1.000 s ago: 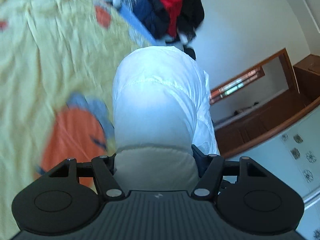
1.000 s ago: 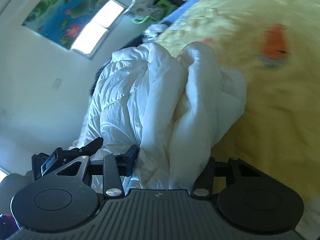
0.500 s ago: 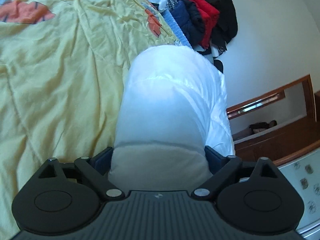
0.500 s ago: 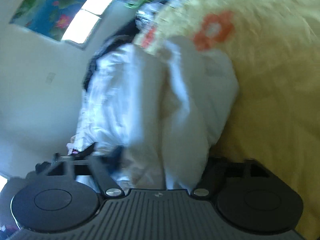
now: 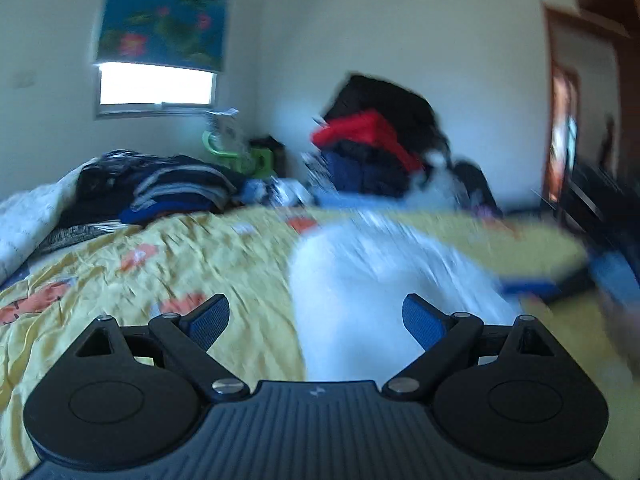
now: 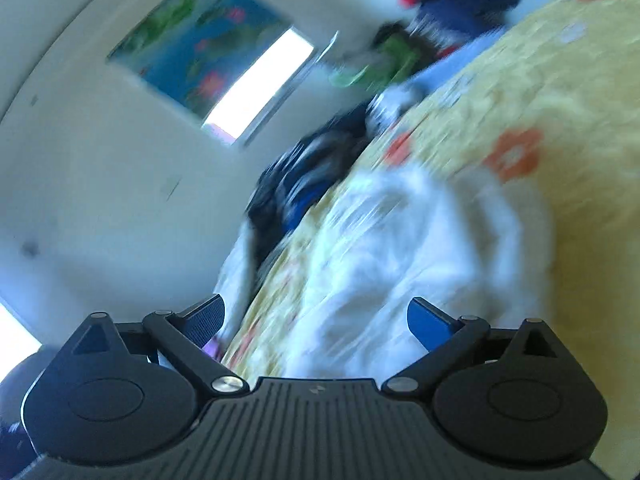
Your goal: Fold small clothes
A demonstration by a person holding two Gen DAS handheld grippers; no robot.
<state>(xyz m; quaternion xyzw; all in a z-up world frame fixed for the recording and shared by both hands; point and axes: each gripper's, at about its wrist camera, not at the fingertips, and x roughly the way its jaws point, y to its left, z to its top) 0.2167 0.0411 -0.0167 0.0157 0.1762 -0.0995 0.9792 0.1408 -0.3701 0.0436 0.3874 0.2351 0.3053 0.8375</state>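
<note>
Lying bunched on the bed [image 5: 132, 276] ahead of both released tongs, left [image 5: 316, 318] and right [image 6: 316, 316], the jacket [image 6: 400, 248] looks unfolded; folding remains.

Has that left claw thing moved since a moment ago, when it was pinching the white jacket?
Yes. The left gripper has opened, let go and tipped up: the window now shows, and the white jacket lies on the yellow bedspread.
</note>
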